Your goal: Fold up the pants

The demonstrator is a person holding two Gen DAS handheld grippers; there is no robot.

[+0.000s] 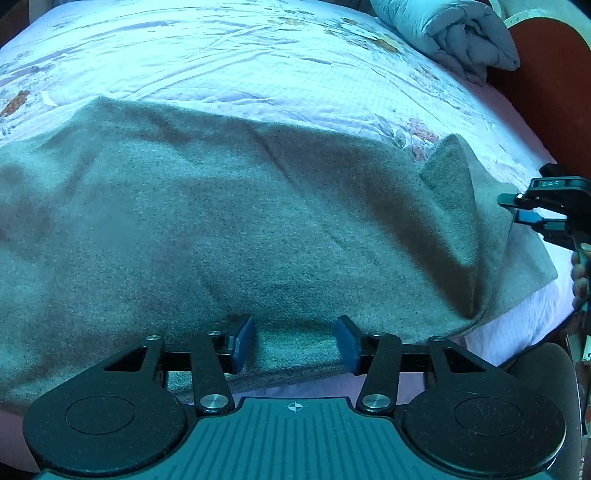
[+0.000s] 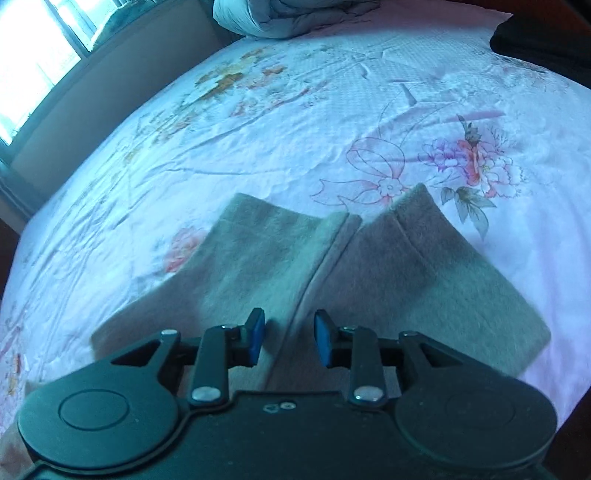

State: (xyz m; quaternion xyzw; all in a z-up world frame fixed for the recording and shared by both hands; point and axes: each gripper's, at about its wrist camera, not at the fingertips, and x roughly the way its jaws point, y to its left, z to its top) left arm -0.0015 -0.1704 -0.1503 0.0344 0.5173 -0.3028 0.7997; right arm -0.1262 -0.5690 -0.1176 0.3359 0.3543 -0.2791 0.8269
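Observation:
Grey fleece pants (image 1: 258, 221) lie spread across a floral bed sheet (image 1: 258, 55). My left gripper (image 1: 295, 343) stands open at their near edge, its blue pads apart with a flat strip of cloth lying between them, untouched. At the right edge of the left wrist view my right gripper (image 1: 517, 208) is shut on the pants' edge, which rises taut to it beside a raised fold. In the right wrist view the right gripper (image 2: 290, 338) sits over the seam between the two legs of the pants (image 2: 258, 258), whose hems rest on the sheet (image 2: 258, 129) beyond.
A rolled grey quilt (image 1: 454, 33) lies at the far end of the bed, also seen as the quilt (image 2: 280, 14). A red-brown headboard (image 1: 546, 92) borders the right side. A person's hand (image 1: 580, 273) holds the right gripper. A bright window (image 2: 37, 55) is at the left.

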